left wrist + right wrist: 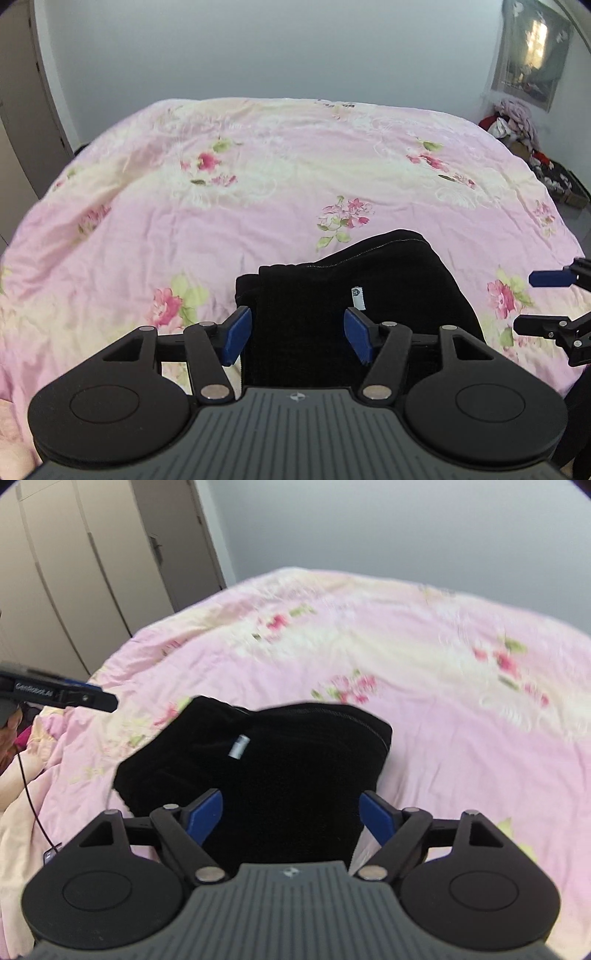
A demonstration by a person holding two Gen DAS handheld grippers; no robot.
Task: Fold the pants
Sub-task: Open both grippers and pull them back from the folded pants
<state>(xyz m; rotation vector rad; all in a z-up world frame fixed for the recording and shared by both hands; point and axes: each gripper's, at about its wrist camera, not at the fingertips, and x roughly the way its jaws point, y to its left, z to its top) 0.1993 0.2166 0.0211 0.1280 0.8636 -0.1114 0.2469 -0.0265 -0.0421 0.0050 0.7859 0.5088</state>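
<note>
Lying folded on the bedspread (184, 221), black pants (332, 288) sit below both spread tools.

The black pants (332, 295) lie folded into a compact, roughly rectangular bundle on the near part of the bed, flat and free of any grip, a stitched hem edge along the far side and a small white label (357, 297) showing on top.

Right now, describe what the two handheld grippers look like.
Both the left gripper and right gripper share one build: black linkage arms with silver pivot pins, round black discs at either side, a ribbed grey body bearing a small star-like emblem, and blue finger pads. In the right wrist view, the left gripper's side carries white lettering, and a thin black cable hangs below it.
</note>
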